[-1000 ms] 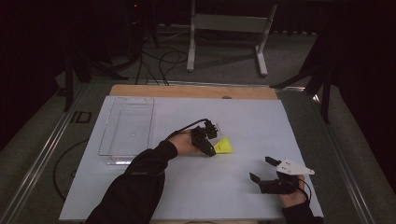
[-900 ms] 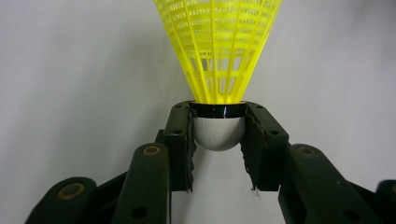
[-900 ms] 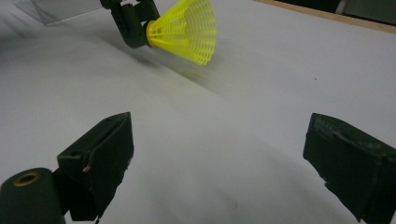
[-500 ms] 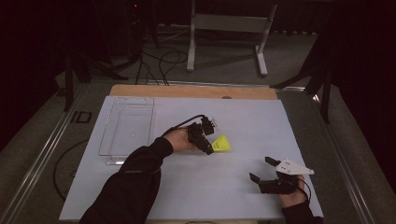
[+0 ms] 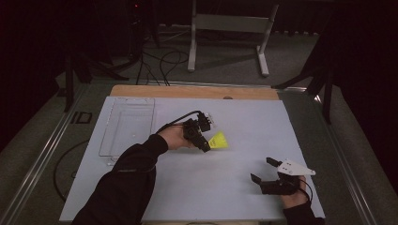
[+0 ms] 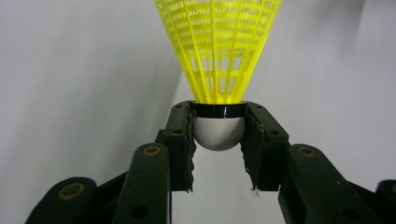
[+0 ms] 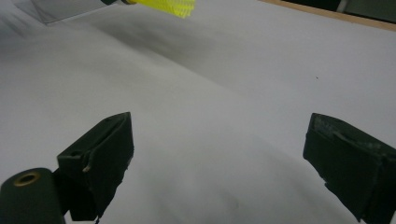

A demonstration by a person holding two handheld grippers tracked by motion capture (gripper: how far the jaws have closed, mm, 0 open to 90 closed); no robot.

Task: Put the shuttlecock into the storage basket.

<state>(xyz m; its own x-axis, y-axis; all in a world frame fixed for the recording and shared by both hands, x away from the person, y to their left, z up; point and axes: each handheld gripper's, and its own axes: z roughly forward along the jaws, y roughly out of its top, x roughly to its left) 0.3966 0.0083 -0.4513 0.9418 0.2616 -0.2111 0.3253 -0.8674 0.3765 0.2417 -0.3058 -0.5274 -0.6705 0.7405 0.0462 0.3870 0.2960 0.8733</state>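
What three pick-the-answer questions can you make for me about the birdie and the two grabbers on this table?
1. Where is the clear tray?
A. Left part of the table
B. Right part of the table
C. On the floor

2. What colour is the shuttlecock skirt?
A. Red
B. Yellow
C. Blue

3. How is the right gripper?
A. Shut on the shuttlecock
B. Shut on the tray
C. Open and holding nothing

Answers:
1 A: in the high view it lies on the white sheet left of the left gripper.
2 B: the mesh skirt is bright yellow above a white cork.
3 C: its jaws stand wide apart over bare table, while the left gripper clamps the cork.
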